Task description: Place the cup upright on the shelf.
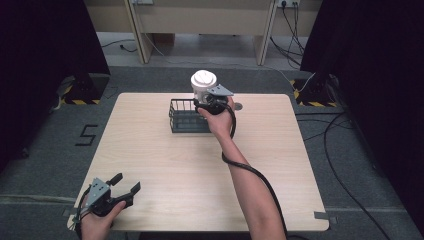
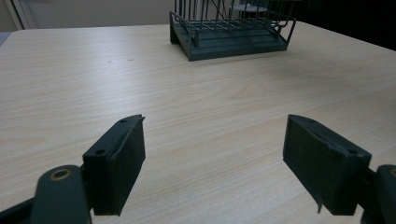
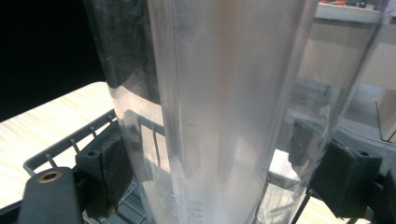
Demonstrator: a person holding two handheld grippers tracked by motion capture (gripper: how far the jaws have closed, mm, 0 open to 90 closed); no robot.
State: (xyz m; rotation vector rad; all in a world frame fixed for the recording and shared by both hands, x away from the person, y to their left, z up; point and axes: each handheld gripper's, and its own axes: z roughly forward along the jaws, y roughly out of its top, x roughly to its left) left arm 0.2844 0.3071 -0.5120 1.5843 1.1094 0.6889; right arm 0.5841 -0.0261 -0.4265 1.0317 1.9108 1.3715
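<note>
A clear, white-lidded container (image 1: 202, 86) stands upright, held above the dark wire rack (image 1: 184, 116).

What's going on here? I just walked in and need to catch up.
A person at a wooden table works a gripper in each hand. The right gripper is shut on a clear plastic cup with a white lid, holding it upright over the dark wire rack at the table's far side. Whether the cup touches the rack is unclear. The left gripper rests at the near left corner, jaws open and holding nothing.
</note>
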